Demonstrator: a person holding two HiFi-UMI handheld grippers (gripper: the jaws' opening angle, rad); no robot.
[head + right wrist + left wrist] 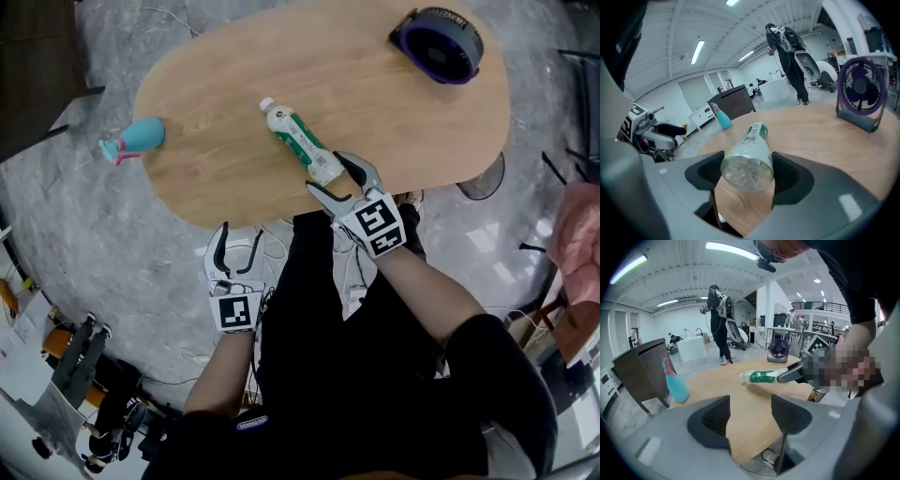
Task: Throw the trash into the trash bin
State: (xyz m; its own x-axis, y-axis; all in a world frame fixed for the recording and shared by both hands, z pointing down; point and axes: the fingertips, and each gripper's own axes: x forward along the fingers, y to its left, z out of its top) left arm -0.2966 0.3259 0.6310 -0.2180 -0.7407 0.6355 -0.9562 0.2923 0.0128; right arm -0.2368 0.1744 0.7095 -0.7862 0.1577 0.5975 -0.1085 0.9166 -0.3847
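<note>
A clear plastic bottle (300,141) with a green and white label and a white cap lies slanted over the wooden oval table (234,94), near its front edge. My right gripper (335,181) is shut on the bottle's base; in the right gripper view the bottle (750,159) sits between both pads, cap pointing away. My left gripper (239,246) hangs open and empty off the table's near edge, to the left of the right one. The left gripper view shows its jaws apart over the table edge (754,427), with the bottle (764,376) further off.
A teal spray bottle (139,137) stands at the table's left edge. A purple fan (438,44) stands at the far right end. A dark cabinet (644,366) and a standing person (719,310) are beyond the table. Cables and gear lie on the floor.
</note>
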